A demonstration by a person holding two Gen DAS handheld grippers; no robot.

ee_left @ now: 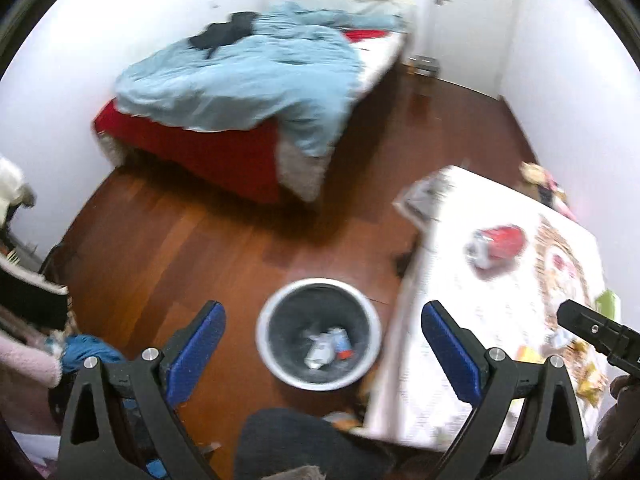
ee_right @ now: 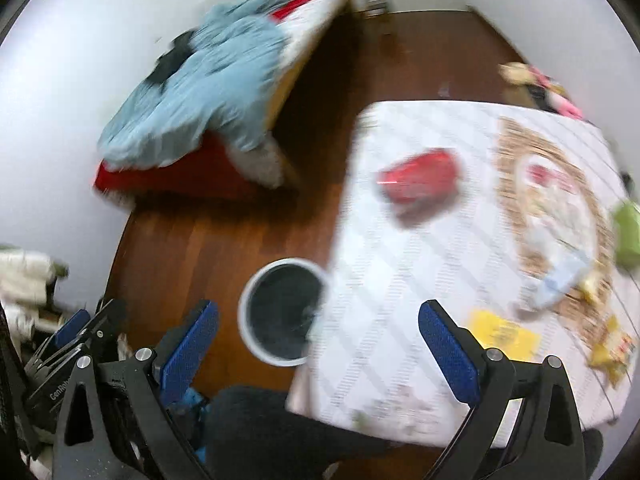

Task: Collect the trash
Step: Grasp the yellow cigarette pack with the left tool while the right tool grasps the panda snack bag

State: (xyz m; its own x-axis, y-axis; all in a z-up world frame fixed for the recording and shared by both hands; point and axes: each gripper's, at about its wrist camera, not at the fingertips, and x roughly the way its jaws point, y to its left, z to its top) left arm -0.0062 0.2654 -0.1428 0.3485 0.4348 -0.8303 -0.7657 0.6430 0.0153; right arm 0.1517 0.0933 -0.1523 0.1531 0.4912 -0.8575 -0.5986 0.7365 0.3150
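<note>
A round waste bin [ee_left: 318, 332] with a white rim stands on the wood floor beside a white-clothed table [ee_left: 460, 300]; it holds a few crumpled wrappers [ee_left: 328, 346]. My left gripper [ee_left: 320, 344] is open and empty, high above the bin. A crushed red can [ee_left: 498, 246] lies on the table. In the right wrist view my right gripper [ee_right: 318, 344] is open and empty above the table edge [ee_right: 360, 320] and the bin [ee_right: 280, 312]. The red can [ee_right: 420, 180], a yellow wrapper [ee_right: 502, 334], snack packets [ee_right: 612, 350] and a pale wrapper [ee_right: 560, 280] lie on the table.
A bed with a blue duvet [ee_left: 248, 80] and red sheet fills the far left corner. Clothes and clutter [ee_left: 36, 340] sit at the left. A green item [ee_right: 628, 232] is at the table's right edge. Toys [ee_right: 536, 84] lie by the far wall.
</note>
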